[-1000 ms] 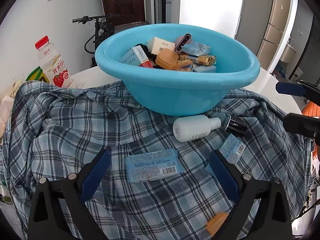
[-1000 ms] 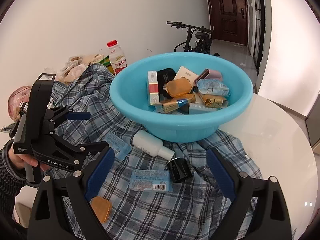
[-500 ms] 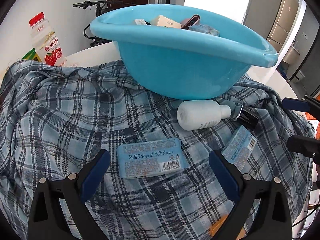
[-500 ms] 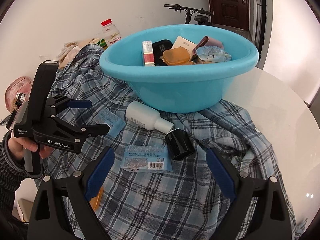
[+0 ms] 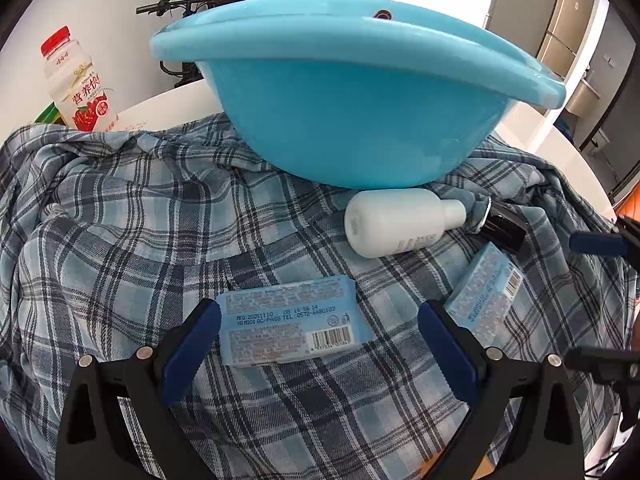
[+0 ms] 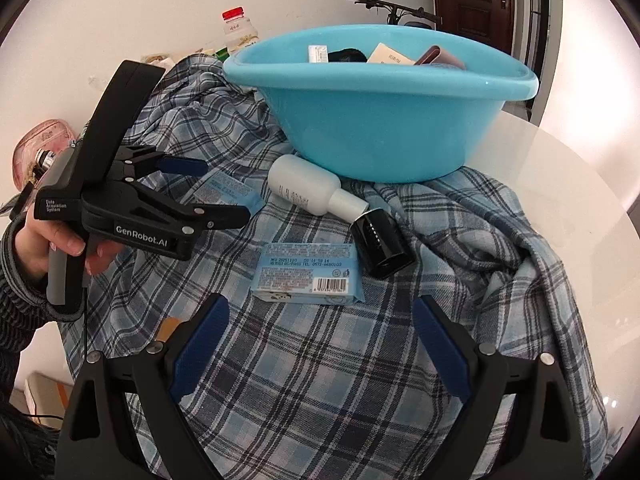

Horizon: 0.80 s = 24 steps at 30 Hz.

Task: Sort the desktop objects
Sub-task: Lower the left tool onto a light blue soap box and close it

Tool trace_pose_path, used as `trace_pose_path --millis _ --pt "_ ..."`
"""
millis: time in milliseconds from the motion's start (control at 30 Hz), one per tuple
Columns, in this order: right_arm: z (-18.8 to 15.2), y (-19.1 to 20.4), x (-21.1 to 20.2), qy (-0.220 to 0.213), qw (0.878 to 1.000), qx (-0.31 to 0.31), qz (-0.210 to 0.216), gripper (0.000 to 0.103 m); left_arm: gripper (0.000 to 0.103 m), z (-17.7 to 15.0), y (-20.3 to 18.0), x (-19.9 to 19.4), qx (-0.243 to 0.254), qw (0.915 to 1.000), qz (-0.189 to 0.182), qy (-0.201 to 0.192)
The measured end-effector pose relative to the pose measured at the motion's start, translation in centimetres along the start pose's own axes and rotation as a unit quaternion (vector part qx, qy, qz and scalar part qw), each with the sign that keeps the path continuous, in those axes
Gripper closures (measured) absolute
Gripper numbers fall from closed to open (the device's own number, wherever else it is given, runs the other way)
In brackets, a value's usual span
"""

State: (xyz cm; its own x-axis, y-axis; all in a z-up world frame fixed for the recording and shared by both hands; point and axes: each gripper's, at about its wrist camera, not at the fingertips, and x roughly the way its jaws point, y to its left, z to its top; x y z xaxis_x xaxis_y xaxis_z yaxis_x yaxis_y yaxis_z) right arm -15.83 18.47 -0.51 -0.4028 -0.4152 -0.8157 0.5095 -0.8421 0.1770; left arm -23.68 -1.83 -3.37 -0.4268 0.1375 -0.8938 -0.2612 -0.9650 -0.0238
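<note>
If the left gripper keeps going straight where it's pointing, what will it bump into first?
Probably the flat light-blue wipes packet with the barcode, lying on the plaid shirt just ahead of the open left gripper.

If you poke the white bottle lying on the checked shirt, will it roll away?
Probably a little. The white bottle is round and lies on its side, so a nudge across its length could roll it. The rumpled checked shirt under it would likely slow it, and the blue basin right behind would stop it that way.
</note>
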Motion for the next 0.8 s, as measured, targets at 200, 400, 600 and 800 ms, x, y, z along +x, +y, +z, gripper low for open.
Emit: trace_pose_path --millis 200,400,600,800 --pt "-0.9 0.5 0.5 0.005 1.0 -0.008 0.001 0.011 0.003 0.2 0.7 1.0 -0.009 0.9999 0.003 0.01" --pt "-1.5 1.0 0.2 0.004 1.0 -0.009 0.008 0.011 0.003 0.3 0.9 1.7 -0.007 0.9999 0.009 0.008" --pt "-2.1 1.9 -0.1 0.0 1.0 -0.026 0.005 0.011 0.007 0.5 1.1 1.9 -0.01 0.9998 0.017 0.003" --pt "-2.4 2.4 -0.4 -0.001 0.999 -0.032 0.007 0.011 0.034 0.2 0.4 1.1 0.033 0.9987 0.039 -0.003"
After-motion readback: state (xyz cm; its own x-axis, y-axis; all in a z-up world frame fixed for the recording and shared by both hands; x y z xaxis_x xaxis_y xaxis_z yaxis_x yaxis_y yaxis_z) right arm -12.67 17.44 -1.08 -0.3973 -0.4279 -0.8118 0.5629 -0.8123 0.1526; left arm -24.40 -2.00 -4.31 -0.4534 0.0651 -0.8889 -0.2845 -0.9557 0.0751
